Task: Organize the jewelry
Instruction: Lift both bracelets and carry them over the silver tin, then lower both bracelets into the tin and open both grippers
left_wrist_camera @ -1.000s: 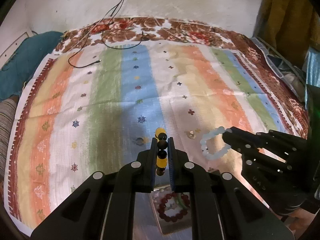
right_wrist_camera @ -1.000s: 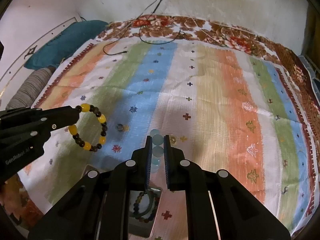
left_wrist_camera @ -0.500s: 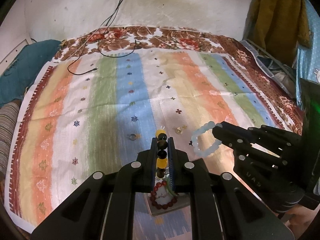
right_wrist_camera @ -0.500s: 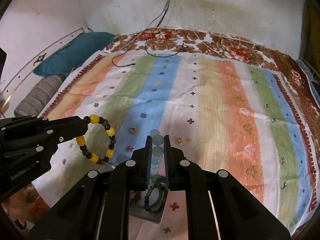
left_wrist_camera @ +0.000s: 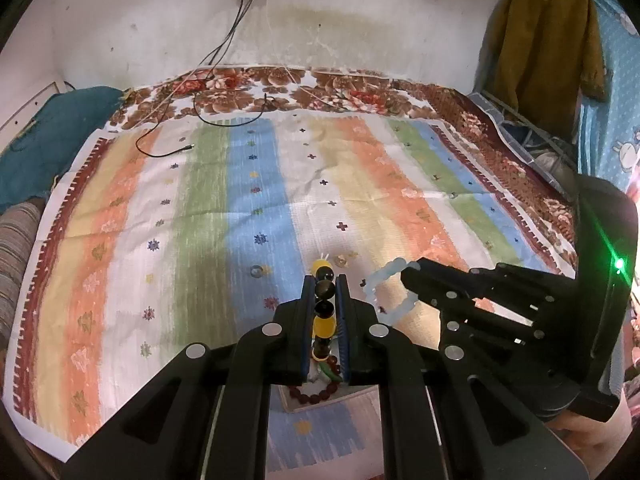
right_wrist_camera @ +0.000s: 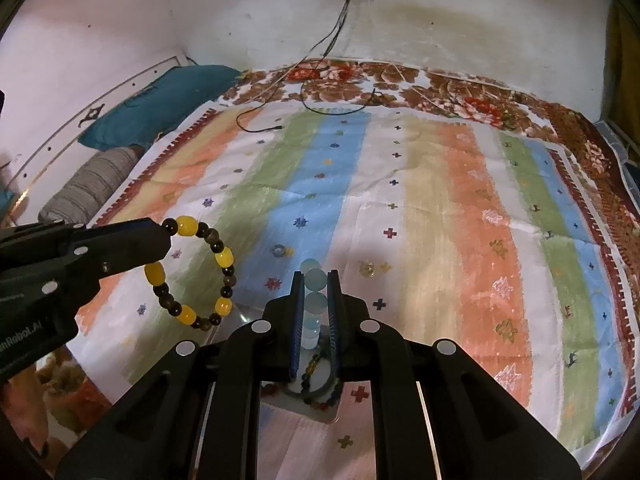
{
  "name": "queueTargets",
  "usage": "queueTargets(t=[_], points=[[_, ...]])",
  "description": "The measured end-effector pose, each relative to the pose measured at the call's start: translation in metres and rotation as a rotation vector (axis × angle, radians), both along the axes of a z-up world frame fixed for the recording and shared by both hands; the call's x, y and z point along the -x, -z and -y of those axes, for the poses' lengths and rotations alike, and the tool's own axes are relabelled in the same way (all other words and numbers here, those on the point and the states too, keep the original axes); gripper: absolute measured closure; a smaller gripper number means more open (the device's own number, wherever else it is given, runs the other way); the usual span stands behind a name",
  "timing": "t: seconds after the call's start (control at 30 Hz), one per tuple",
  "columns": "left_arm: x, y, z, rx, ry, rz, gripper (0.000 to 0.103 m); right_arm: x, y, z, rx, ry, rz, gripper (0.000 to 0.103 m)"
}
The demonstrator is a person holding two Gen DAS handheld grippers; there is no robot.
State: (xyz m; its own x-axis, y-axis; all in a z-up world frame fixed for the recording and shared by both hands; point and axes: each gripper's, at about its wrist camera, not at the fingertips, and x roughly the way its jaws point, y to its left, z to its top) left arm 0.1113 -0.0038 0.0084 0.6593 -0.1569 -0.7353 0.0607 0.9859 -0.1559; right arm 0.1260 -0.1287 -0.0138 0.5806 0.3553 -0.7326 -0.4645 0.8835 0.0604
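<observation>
My left gripper (left_wrist_camera: 325,292) is shut on a yellow-and-dark bead bracelet (left_wrist_camera: 323,312), held in the air; the bracelet hangs as a ring in the right wrist view (right_wrist_camera: 192,276). My right gripper (right_wrist_camera: 315,288) is shut on a pale blue bead bracelet (right_wrist_camera: 314,308), which also shows in the left wrist view (left_wrist_camera: 390,292). Both are above a clear jewelry box (left_wrist_camera: 296,402) on the striped bedspread. The box holds a dark red bead bracelet (left_wrist_camera: 316,388) and, in the right wrist view, a multicoloured bead bracelet (right_wrist_camera: 320,396).
Two small rings lie on the striped bedspread (right_wrist_camera: 440,200): a dark ring (right_wrist_camera: 279,250) and a light ring (right_wrist_camera: 368,269). Cables (right_wrist_camera: 280,120) trail from a wall socket. A teal pillow (right_wrist_camera: 160,96) and striped bolster (right_wrist_camera: 88,188) lie at the left. Clothes (left_wrist_camera: 548,40) hang at the right.
Both grippers have risen and pulled back with their bracelets still held. More of the wall and socket shows, and the box sits farther under the fingers.
</observation>
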Motion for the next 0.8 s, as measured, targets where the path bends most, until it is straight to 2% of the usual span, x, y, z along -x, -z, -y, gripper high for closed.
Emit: queueTargets(t=[0.5, 0.73, 0.8], points=[[0.014, -0.001, 0.005, -0.006, 0.009, 0.011, 0.093, 0.017, 0.002, 0.006, -0.033, -0.014, -0.022, 0.091], [0.010, 0.007, -0.007, 0.052, -0.014, -0.032, 0.093, 0.013, 0.006, 0.005, -0.017, -0.016, -0.040, 0.089], [0.007, 0.010, -0.010, 0.057, -0.019, -0.047, 0.093, 0.012, 0.006, 0.008, -0.021, -0.004, -0.044, 0.074]])
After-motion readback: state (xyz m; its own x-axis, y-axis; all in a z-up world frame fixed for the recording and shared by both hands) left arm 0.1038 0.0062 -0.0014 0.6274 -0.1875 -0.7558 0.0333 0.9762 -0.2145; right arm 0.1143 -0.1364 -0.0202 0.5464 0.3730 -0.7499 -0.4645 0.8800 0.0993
